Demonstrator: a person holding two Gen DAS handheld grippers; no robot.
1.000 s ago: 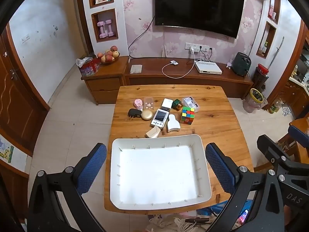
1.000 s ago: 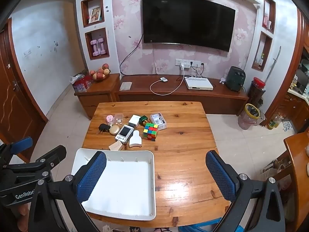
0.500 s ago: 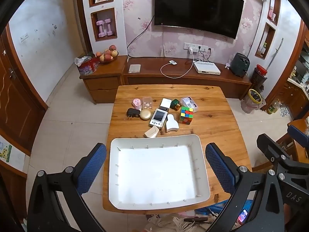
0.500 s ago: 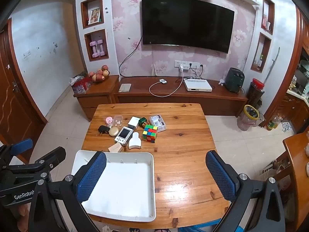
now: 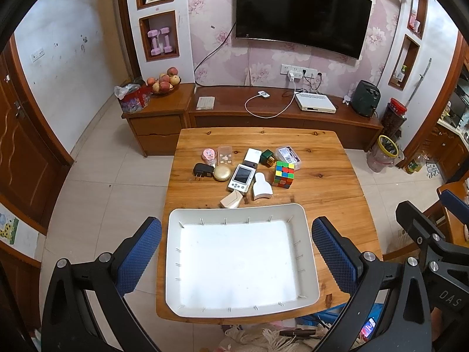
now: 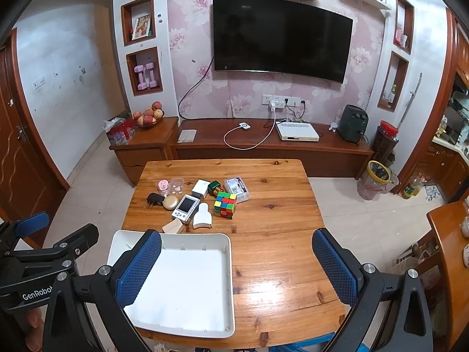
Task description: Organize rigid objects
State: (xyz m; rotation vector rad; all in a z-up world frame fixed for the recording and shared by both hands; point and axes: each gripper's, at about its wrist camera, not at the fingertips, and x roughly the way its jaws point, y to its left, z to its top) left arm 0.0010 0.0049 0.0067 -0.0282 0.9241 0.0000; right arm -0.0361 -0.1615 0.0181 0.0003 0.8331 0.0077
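Observation:
A white empty tray (image 5: 310,249) sits at the near edge of the wooden table (image 5: 328,182); it also shows in the right wrist view (image 6: 230,278). Beyond it lies a cluster of small objects: a Rubik's cube (image 5: 283,174) (image 6: 225,204), a white handheld device with a screen (image 5: 241,177), a white scraper-shaped piece (image 5: 261,187), a black plug (image 5: 202,171), a gold round case (image 5: 222,173) and a clear box (image 5: 287,154). My left gripper (image 5: 236,256) is open above the tray. My right gripper (image 6: 236,267) is open over the table's near right.
A TV cabinet (image 5: 278,111) with a router and cable stands behind the table under a wall TV (image 5: 302,11). A fruit bowl (image 5: 164,83) sits on the left side cabinet. A bin (image 5: 385,152) and chair stand right.
Both grippers have drawn back and risen slightly, so the table and tray look a little smaller. Nothing on the table has moved.

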